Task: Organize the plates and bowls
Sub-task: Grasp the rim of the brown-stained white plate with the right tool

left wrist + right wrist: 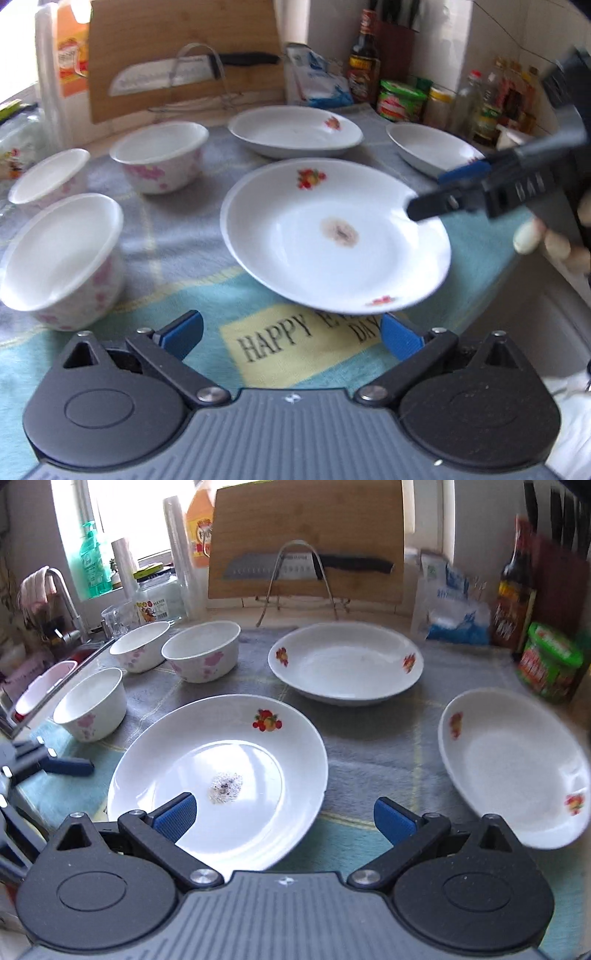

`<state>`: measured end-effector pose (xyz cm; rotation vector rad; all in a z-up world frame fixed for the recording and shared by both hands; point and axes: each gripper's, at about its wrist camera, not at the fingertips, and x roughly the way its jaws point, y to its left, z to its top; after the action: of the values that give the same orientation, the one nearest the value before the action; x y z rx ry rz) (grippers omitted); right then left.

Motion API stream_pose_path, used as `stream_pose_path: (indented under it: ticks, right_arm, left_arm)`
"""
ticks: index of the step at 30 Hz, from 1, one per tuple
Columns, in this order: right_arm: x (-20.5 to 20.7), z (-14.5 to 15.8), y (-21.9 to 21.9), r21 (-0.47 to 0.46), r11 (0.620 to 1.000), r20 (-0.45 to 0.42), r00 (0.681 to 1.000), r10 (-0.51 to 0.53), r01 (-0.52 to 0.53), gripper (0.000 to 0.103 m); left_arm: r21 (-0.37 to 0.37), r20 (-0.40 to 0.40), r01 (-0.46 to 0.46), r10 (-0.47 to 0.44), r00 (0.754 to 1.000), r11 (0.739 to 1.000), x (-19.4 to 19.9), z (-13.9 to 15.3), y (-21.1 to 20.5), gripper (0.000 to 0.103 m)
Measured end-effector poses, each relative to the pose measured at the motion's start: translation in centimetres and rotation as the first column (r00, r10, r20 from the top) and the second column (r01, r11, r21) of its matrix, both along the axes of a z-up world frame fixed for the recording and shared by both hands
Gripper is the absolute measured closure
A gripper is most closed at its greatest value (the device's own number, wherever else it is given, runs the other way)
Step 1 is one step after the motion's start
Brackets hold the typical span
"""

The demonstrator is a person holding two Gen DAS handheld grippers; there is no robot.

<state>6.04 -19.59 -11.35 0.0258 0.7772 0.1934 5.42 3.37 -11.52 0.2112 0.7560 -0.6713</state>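
Three plates and three bowls lie apart on the cloth-covered desk [369, 738]; nothing is stacked yet. The near plate [218, 779], stained at its centre, sits closest to both claws. A second plate [345, 664] lies behind it and a third plate [513, 768] to the right. The bowls [201, 655] stand in a loose group at the left. The left claw [291, 332] is spread wide and grasps nothing; the near plate's front rim lies just ahead of its pads. The right claw [284, 816] is likewise released and empty, hovering over the near plate's right edge. Judgement: the step in hand is a pickup of the near plate. To do it well, one pad should slide under the rim and one over it, closing squarely on the rim. The plate should be lifted level and set centred on another plate.
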Motion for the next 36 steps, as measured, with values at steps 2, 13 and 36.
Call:
stream_pose_path:
  ticks: [2, 13, 36]
  right_arm:
    - [0.5, -0.1, -0.1, 0.01, 1.0, -0.012, 1.0, 0.011, -0.01, 0.0]
    - [2.7, -1.0, -0.6, 0.025, 0.998, -0.071, 0.996, 0.056, -0.054, 0.0]
    - [7.7, -1.5, 0.5, 0.04, 0.976, -0.254, 0.943, 0.215, -0.212, 0.0]
  left_arm:
    - [0.026, 0.003, 0.009, -0.009, 1.0, 1.0, 0.1, -0.6, -0.7, 0.002]
    - [0.044, 0.048, 0.14, -0.142, 0.989, 0.989, 1.0, -1.0, -2.8, 0.001]
    - [0.038, 0.074, 0.183, -0.185, 0.98, 0.982, 1.3, -1.1, -2.8, 0.0]
